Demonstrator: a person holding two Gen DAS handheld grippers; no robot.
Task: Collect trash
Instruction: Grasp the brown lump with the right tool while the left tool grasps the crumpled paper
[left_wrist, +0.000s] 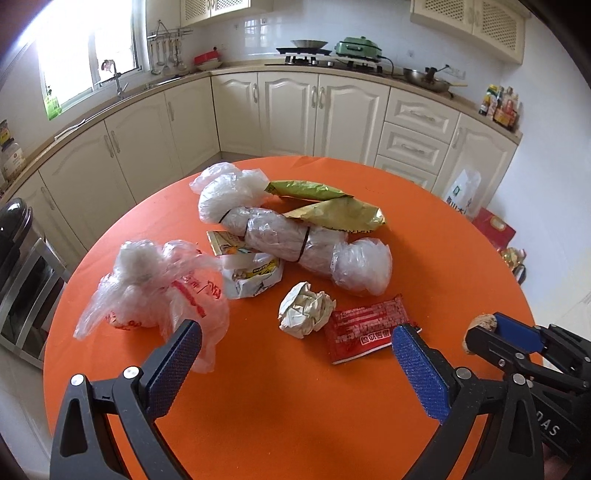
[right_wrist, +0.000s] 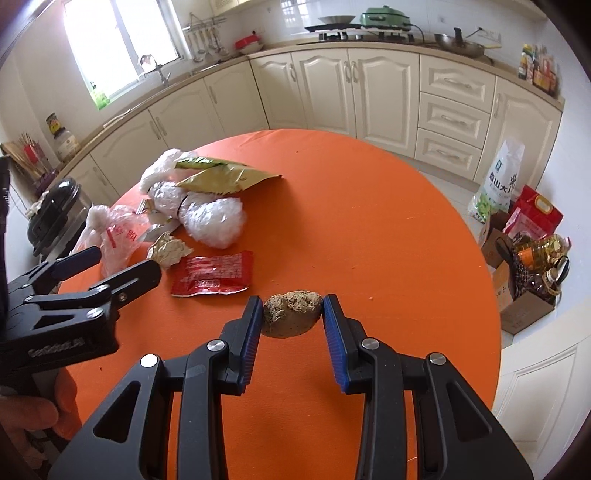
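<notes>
Two hand-held grippers work over the round orange surface. The right hand-held gripper is clamped on a brownish lump, perhaps a food scrap, near the near right edge. The left hand-held gripper hangs with its jaws wide apart, just near of a crumpled paper ball and a red wrapper. Farther off lie a clear bag with red print at left, a long tied plastic bundle, and yellow-green foil packets at the far side.
</notes>
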